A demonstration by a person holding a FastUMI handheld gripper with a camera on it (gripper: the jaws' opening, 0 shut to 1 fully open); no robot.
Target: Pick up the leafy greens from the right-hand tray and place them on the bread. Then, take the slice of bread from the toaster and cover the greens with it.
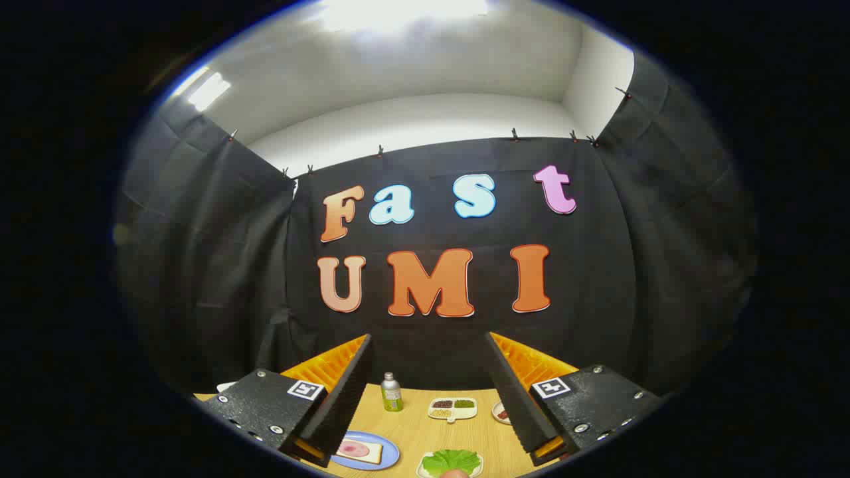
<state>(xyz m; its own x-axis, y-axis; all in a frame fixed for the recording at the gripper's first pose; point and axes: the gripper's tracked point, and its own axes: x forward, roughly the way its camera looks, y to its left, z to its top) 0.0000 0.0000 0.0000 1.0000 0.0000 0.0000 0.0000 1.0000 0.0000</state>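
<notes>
On the bench (pixel 425 431), greens (pixel 451 461) lie untaken in their tray (pixel 423 470); the hand-held gripper (pixel 428 392) is held wide, empty.

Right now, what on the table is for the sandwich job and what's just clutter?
Job: green leafy lettuce on white tray; bread slice with ham on blue plate; gripper, jaws open, empty.
Clutter: small green-labelled metal bottle; white divided dish of seeds; small plate beside right finger.

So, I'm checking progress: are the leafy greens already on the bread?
No: the leafy greens lie on their own tray between the open fingers, while the bread on the blue plate carries only a pink slice.
</notes>
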